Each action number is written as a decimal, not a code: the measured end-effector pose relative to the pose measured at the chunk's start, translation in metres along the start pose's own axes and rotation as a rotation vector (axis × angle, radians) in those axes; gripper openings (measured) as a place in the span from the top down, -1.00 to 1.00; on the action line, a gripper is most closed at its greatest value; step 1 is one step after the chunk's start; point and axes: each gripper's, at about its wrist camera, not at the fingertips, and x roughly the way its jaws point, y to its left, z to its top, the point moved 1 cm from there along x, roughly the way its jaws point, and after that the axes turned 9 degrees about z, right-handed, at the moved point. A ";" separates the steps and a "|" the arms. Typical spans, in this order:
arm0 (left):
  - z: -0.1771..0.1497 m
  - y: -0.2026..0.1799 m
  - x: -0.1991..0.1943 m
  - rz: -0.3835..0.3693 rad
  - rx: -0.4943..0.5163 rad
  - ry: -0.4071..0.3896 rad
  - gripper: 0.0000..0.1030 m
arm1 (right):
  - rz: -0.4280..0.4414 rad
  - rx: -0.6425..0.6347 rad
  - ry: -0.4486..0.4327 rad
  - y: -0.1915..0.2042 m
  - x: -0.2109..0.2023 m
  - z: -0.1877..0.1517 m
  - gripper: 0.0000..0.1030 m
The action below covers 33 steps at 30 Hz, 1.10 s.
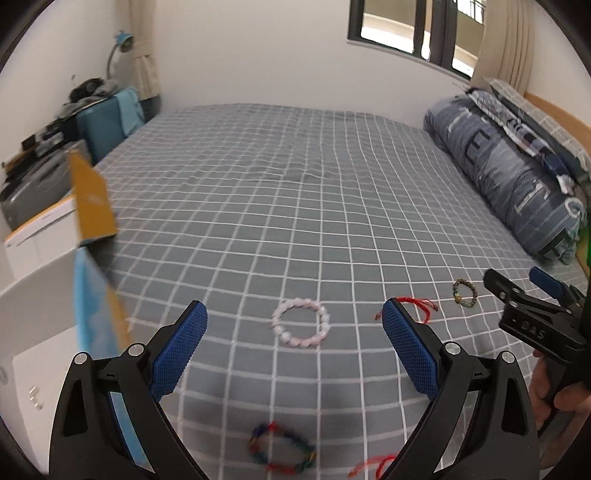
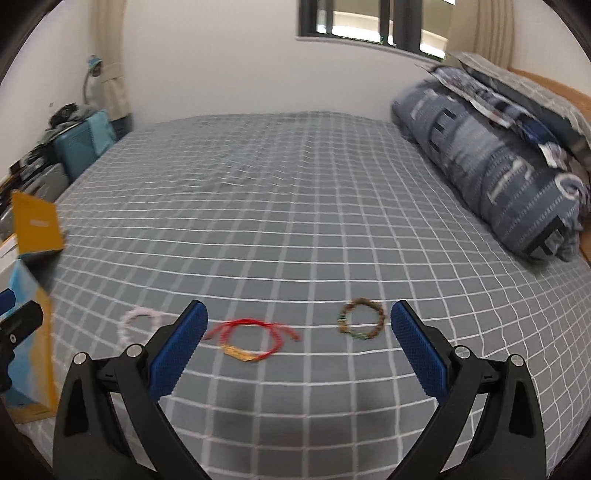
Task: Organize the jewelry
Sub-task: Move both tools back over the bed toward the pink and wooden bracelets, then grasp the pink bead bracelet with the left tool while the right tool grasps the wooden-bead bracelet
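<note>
You get soft, even daylight from the window (image 1: 413, 29) at the far wall, which glares white. Soft shadows lie on the bed sheet (image 1: 295, 192) beneath the camera. Both views are slightly motion-blurred (the box (image 1: 92, 199) at left most), and the fisheye bends the grid, with dark corners.

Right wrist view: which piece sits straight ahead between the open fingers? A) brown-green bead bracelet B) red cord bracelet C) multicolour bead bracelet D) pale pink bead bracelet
B. The red cord bracelet lies on the checked bedsheet in the gap ahead of the right gripper, with the pale pink bead bracelet off past its left finger and the brown-green bead bracelet nearer its right finger.
</note>
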 end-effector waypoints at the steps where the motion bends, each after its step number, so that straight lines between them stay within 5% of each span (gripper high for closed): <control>1: 0.001 -0.007 0.012 0.017 0.015 0.003 -0.82 | -0.008 0.008 0.007 -0.008 0.008 -0.002 -0.86; 13: -0.014 -0.011 0.126 0.065 0.012 0.142 -0.82 | -0.090 0.082 0.142 -0.070 0.094 -0.024 -0.86; 26: -0.030 -0.009 0.158 0.084 0.017 0.210 -0.82 | -0.118 0.146 0.219 -0.089 0.120 -0.036 -0.84; 33: -0.036 -0.010 0.168 0.122 0.043 0.227 -0.82 | -0.066 0.219 0.264 -0.100 0.131 -0.040 -0.62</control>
